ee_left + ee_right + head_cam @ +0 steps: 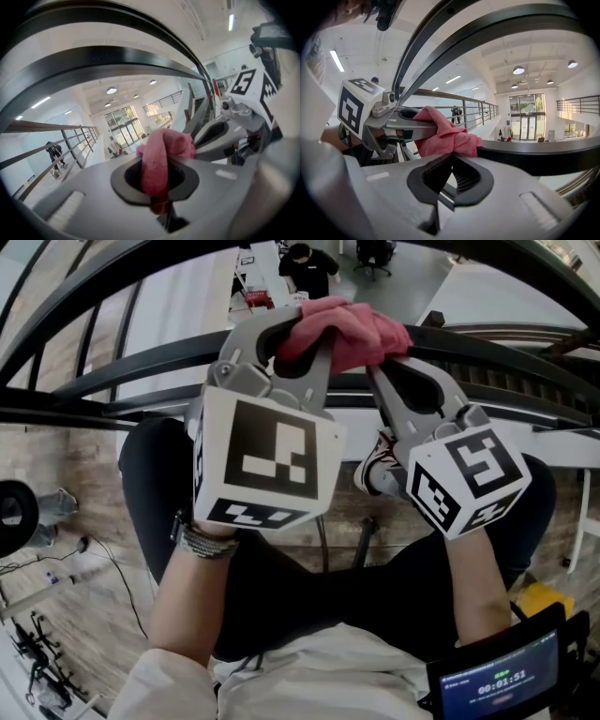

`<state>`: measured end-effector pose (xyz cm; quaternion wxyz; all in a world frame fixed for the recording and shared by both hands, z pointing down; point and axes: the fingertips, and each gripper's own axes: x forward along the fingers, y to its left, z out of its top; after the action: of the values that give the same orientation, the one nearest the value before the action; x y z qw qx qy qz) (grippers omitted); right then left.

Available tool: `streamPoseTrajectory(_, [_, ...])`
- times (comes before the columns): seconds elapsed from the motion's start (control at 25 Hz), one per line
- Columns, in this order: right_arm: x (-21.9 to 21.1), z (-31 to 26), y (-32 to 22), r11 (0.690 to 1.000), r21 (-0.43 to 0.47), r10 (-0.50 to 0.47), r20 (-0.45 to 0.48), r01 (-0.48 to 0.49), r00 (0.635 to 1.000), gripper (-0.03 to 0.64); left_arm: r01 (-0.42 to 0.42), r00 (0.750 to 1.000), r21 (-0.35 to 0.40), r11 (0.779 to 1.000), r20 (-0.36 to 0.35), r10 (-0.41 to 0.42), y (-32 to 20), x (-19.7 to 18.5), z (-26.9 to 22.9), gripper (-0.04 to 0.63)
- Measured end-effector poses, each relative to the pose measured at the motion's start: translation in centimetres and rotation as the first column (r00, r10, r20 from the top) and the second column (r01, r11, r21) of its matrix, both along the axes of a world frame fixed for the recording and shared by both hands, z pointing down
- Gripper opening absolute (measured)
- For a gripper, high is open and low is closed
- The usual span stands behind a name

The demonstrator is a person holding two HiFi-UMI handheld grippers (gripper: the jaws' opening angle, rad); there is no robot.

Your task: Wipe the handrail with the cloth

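Now | handrail [141,367]: dark, curved, looks rigid | left tool [305,338]: over handrail, jaws clamped on a bunched fold of cloth | right tool [380,367]: beside it at handrail, tips closed on cloth's edge | cloth [352,329]: pink, draped on handrail; likely light, soft, slack, so best gripped by a thick fold.

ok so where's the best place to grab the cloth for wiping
Grip the bunched fold of the cloth sitting on top of the handrail, coming from the near side with the jaws across the bar. The lump stands proud of the rail, and the left gripper pinches a strip that way.
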<state>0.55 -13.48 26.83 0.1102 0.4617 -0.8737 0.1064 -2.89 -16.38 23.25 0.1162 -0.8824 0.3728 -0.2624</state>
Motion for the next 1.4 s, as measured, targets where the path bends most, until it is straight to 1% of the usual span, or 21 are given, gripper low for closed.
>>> streamPoseTrajectory(0.4, [0.2, -0.1, -0.1, 1.000, 0.001, 0.004, 0.000, -0.004, 1.000, 0.002, -0.004, 1.000, 0.008, 1.000, 0.002, 0.004, 0.0, 0.4, 0.0, 0.028])
streamPoseTrajectory(0.76, [0.7, 0.1, 0.0, 1.000, -0.001, 0.017, -0.002, -0.017, 1.000, 0.002, -0.031, 1.000, 0.007, 0.999, 0.003, 0.031, 0.2, 1.2, 0.0, 0.028])
streamPoseTrajectory(1.4, [1.1, 0.0, 0.2, 1.000, -0.004, 0.018, 0.008, -0.018, 1.000, 0.002, -0.053, 0.999, 0.014, 0.998, 0.009, 0.053, 0.8, 1.7, 0.1, 0.028])
